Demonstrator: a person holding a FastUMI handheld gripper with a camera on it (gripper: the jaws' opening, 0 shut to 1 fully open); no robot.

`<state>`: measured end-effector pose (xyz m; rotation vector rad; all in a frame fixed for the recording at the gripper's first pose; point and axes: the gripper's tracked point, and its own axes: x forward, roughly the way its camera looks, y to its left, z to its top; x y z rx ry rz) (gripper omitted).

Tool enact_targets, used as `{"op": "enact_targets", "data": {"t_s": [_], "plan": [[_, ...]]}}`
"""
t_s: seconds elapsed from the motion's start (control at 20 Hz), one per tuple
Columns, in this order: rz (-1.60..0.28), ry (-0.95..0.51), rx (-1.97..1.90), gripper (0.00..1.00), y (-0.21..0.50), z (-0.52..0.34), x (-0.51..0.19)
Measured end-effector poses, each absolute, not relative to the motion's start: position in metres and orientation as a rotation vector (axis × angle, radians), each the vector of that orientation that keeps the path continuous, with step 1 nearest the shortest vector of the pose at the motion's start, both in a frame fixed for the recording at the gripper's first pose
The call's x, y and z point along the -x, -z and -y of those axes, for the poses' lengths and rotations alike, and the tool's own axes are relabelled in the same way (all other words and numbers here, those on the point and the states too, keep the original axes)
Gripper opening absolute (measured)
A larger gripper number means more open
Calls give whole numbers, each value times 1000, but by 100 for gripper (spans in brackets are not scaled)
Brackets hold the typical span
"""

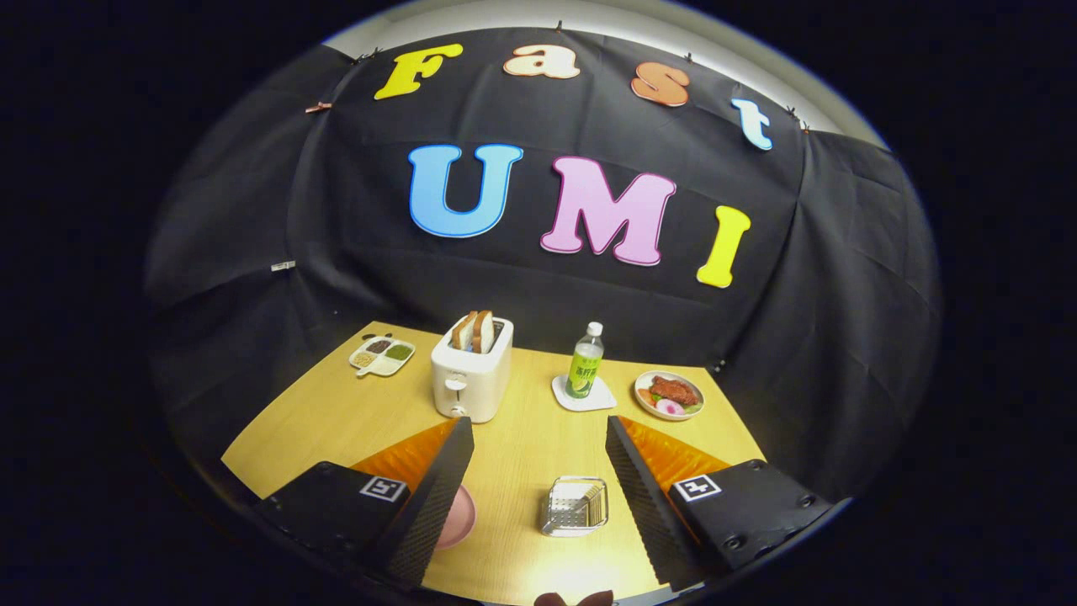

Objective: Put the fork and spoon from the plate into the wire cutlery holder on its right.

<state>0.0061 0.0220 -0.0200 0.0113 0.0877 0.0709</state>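
Tongs (538, 505) hang released over the counter (513, 438), the two fingers spread wide with nothing between them. Between the fingers and a little toward the right one sits the wire cutlery holder (575, 505), square, open-topped and apparently empty. Beside the left finger (429, 505) a pink plate (458, 515) peeks out, mostly hidden behind that finger; we cannot make out the fork or spoon on it, so their exact lie is unknown to us.

We judge the cutlery to be light, stiff and smooth, so liable to slip or pivot in a pinch. We would take each piece across the narrow handle, near its middle, squeezing firmly so it does not swing as it lifts. The plate may skate if nudged, and the light wire holder could tip if a utensil strikes its rim.

Beyond the fingers stand a toaster (471, 379), a bottle (586, 362) on a coaster, a dish of food (669, 394) and a small divided tray (383, 355), all well clear.
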Motion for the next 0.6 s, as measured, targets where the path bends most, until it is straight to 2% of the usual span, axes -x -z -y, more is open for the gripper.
{"op": "enact_targets", "data": {"t_s": [0.3, 0.6], "plan": [[-419, -264, -98, 99, 88, -81, -2], [-730, -392, -52, 98, 171, -126, 7]]}}
